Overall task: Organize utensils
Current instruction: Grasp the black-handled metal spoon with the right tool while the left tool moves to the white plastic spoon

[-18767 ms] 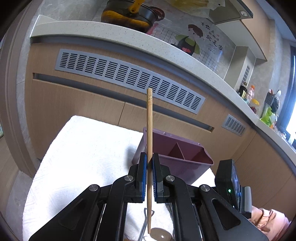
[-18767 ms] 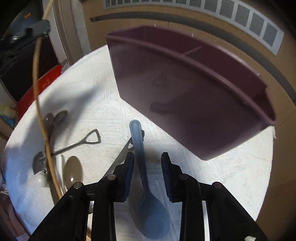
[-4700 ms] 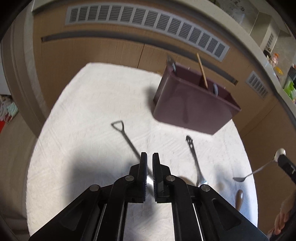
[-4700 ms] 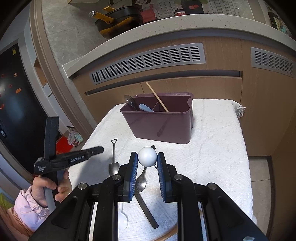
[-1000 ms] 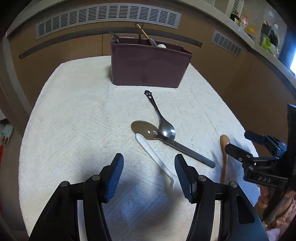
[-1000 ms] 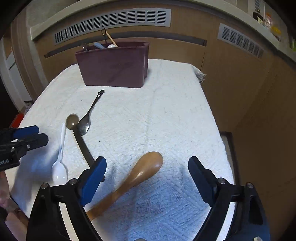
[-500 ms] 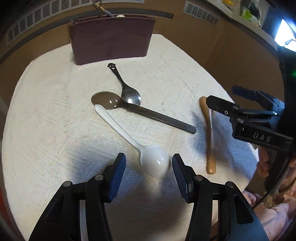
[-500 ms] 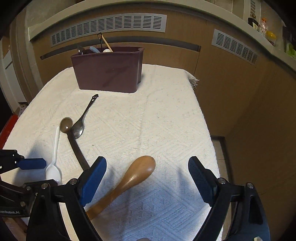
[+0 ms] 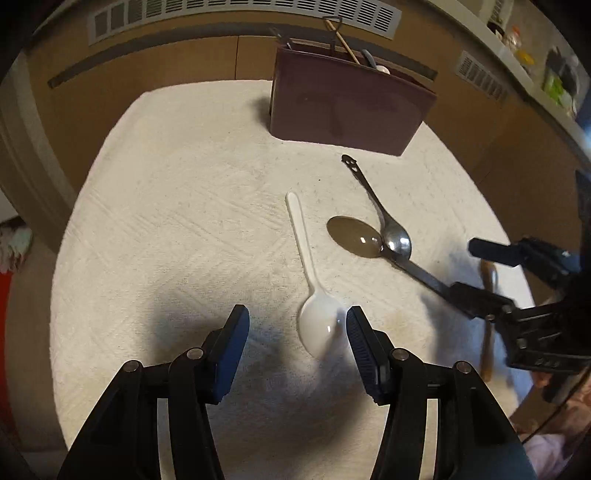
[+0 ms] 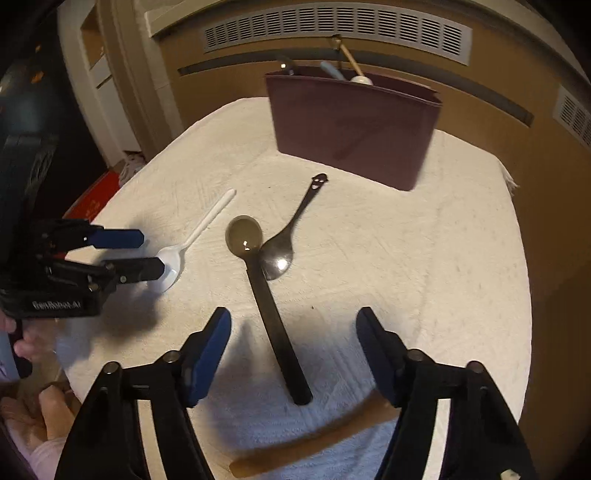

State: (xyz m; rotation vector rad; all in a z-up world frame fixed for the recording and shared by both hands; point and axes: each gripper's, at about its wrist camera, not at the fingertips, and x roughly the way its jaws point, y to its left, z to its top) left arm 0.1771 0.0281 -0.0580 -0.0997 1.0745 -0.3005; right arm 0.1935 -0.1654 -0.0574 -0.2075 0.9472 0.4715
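Note:
My left gripper (image 9: 295, 325) is open, its jaws astride the bowl of a white plastic spoon (image 9: 314, 291) lying on the white towel; the spoon's bowl sits against the right finger. It also shows in the right wrist view (image 10: 147, 254) around the white spoon (image 10: 192, 236). My right gripper (image 10: 293, 332) is open and empty over the handle of a dark-handled spoon (image 10: 266, 295). A small metal spoon (image 10: 291, 236) lies beside it. A wooden spoon (image 10: 314, 439) lies at the near edge. The maroon utensil holder (image 10: 351, 125) stands at the back with several utensils in it.
The white towel (image 9: 166, 206) covers a small round-looking table in front of wooden cabinet fronts with vent grilles (image 10: 332, 26). The towel's right edge (image 10: 513, 184) drops off to the floor. The right gripper shows at right in the left wrist view (image 9: 517, 295).
My left gripper has swung so the white spoon now points away, its bowl between the jaws. My right gripper has moved left from the wooden spoon to over the dark-handled spoon.

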